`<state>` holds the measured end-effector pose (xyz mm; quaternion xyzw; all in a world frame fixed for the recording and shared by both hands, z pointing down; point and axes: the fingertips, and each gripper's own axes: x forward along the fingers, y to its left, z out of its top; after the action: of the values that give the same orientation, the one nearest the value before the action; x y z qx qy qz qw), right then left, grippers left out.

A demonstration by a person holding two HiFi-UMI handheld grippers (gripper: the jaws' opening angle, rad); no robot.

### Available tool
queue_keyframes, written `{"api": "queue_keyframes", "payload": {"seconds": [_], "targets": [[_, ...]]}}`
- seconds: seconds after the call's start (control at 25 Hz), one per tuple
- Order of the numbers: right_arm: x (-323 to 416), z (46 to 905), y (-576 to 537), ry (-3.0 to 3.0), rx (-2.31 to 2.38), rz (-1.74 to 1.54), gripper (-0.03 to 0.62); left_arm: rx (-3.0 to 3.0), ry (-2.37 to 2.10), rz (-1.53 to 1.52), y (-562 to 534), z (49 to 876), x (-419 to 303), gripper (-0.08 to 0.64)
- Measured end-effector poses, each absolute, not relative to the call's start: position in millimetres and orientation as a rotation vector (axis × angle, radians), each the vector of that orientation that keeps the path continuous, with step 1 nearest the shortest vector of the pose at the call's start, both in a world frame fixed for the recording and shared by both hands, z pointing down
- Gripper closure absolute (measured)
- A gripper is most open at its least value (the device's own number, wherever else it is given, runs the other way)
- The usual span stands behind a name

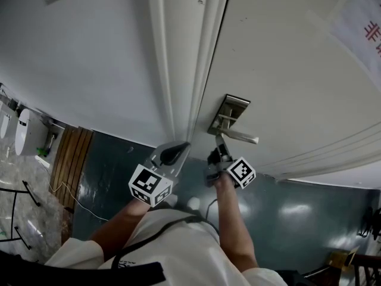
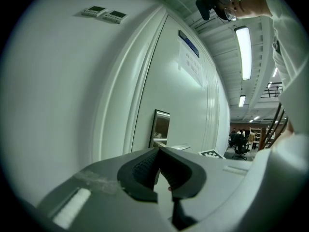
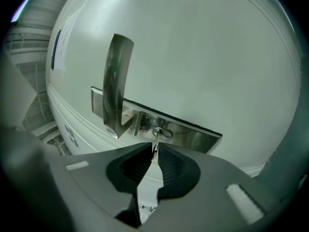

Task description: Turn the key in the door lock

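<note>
A steel lock plate (image 1: 228,113) with a lever handle (image 1: 239,136) is set in the white door (image 1: 286,70). In the right gripper view the handle (image 3: 116,91) stands out from the plate (image 3: 193,135), and a key (image 3: 155,143) sticks out of the keyhole (image 3: 162,133). My right gripper (image 3: 154,150) is shut on the key's flat head, with the pads pressed on both sides. It is just below the handle in the head view (image 1: 215,157). My left gripper (image 1: 177,151) rests by the door's edge, shut, with nothing between its pads (image 2: 145,170).
The white door frame (image 1: 178,58) and wall (image 1: 89,52) run along the left. A paper notice (image 1: 363,22) hangs on the door. Two small wall panels (image 2: 104,13) sit high up. The dark floor (image 1: 113,171) holds a thin cable. People sit far down the hall (image 2: 240,141).
</note>
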<state>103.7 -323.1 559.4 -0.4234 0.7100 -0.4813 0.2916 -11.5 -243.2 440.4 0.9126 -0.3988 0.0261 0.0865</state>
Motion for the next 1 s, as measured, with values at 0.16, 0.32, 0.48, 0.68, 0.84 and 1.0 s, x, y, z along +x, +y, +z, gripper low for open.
{"api": "queue_keyframes", "payload": {"seconds": [0.16, 0.32, 0.48, 0.68, 0.84, 1.0], "targets": [[102.1, 556.0, -322.0, 1.897, -1.189, -1.267, 0.549, 2.73, -1.186, 0.084, -242.2, 439.6, -13.7, 0.554], [100.9, 554.4, -321.8, 1.944, -1.284, -1.234, 0.552, 2.737, -1.177, 0.085, -240.3, 438.8, -15.0, 0.554], [99.7, 553.6, -321.3, 2.016, -1.39, -1.187, 0.554, 2.744, -1.162, 0.082, -237.8, 438.6, -15.6, 0.554], [96.7, 553.3, -320.8, 2.148, -1.513, -1.099, 0.551, 2.751, -1.128, 0.094, -235.9, 441.3, -13.2, 0.555], [96.6, 555.3, -321.1, 2.278, -1.639, -0.995, 0.546, 2.753, -1.093, 0.101, -235.3, 442.6, -8.6, 0.555], [94.8, 555.4, -320.5, 2.413, -1.762, -0.872, 0.541, 2.773, -1.073, 0.1, -233.6, 441.4, -6.5, 0.555]]}}
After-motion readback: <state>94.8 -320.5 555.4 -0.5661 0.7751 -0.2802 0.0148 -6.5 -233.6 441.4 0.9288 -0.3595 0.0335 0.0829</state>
